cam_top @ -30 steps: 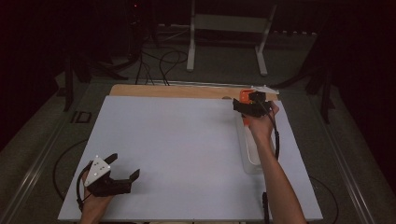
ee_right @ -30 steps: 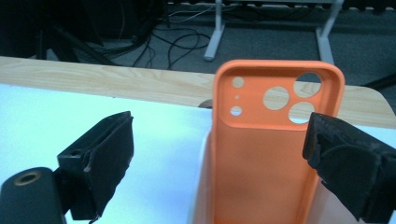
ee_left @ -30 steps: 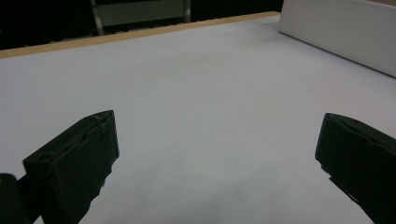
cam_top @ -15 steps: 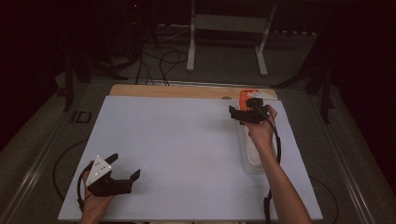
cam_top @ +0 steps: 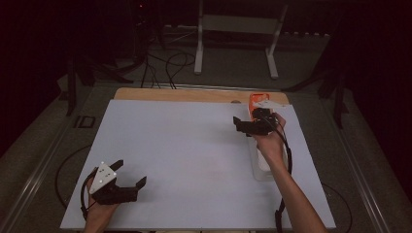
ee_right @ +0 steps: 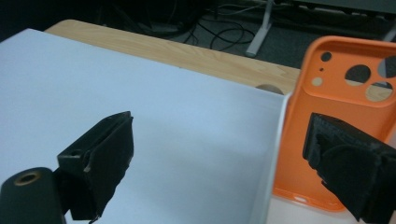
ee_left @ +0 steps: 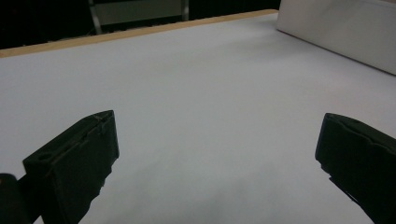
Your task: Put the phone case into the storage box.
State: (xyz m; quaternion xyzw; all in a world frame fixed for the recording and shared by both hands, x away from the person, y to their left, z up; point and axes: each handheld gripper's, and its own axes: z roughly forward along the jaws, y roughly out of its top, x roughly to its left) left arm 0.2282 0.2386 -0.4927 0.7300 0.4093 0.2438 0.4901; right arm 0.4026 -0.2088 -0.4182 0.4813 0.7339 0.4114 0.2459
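My right claw hangs wide open and empty over the far right part of the bench, just beside the orange phone case. The case is bright orange with round camera cutouts near its top and a raised rim; in the right claw view it sits at the far end of a clear tray along the bench's right edge, next to the white sheet's corner, with my right jaw in front of its lower part. My left claw rests at the near left, jaws spread wide, gripping nothing.
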